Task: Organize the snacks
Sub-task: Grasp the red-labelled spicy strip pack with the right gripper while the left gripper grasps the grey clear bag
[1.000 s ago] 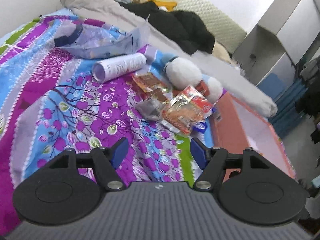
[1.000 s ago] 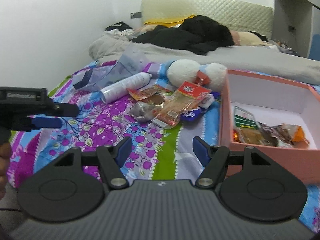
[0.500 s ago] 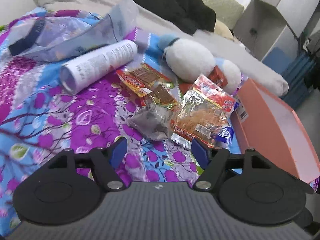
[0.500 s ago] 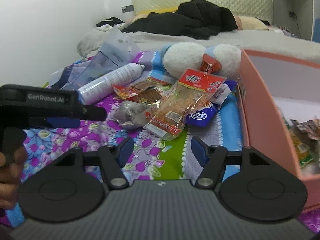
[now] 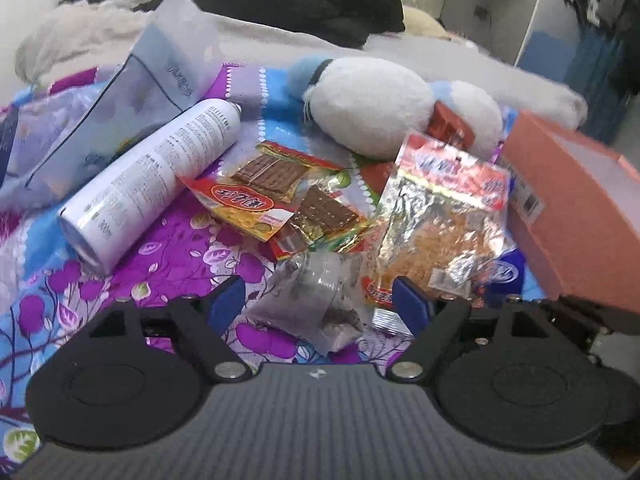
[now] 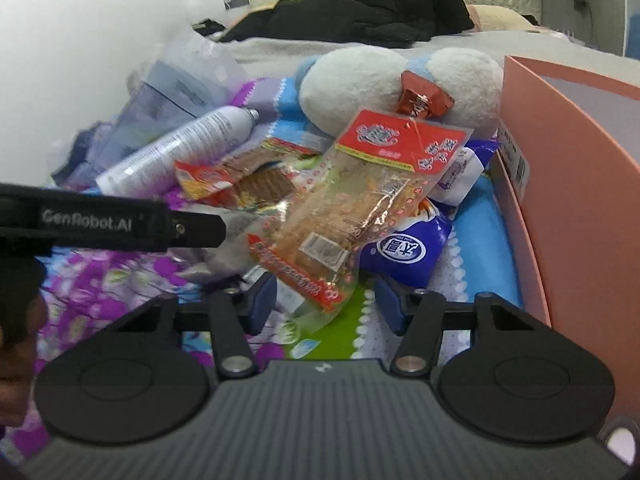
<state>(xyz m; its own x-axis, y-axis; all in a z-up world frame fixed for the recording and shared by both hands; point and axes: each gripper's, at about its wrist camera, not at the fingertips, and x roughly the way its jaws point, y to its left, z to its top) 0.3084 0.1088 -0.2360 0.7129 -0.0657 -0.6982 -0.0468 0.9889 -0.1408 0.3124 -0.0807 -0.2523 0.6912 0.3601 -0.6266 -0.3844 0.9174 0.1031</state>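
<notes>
I have the left hand-held gripper (image 5: 319, 305) low over the snack pile on the bed, its jaws apart and opening, with the grey crumpled packet (image 5: 316, 300) lying between the blue pads but not pressed by either. In the left wrist view the pile sits in the middle of the frame on the purple floral bedspread (image 5: 168, 264): a yellow and red wafer packet (image 5: 264, 196) above the grey one, and the long clear packet with the red header (image 5: 444, 216) to its right. A white spray can (image 5: 156, 184) lies on its side at centre left, and a white plush toy (image 5: 368, 108) rests behind the snacks. The pink box (image 5: 576, 208) stands at the right edge, just beside the long packet.

My right hand-held gripper (image 6: 325, 305) has its jaws apart too, closing, and the lower end of that long clear packet (image 6: 352, 208) reaches down between the pads; I see no pad pressing it. In this view a blue and white packet (image 6: 404, 248) lies right of centre, partly under the long one, a small red packet (image 6: 424, 100) leans on the plush toy (image 6: 360, 84) near the top, and the pink box's wall (image 6: 576, 200) fills the right side. The left gripper's black body crosses the left edge
</notes>
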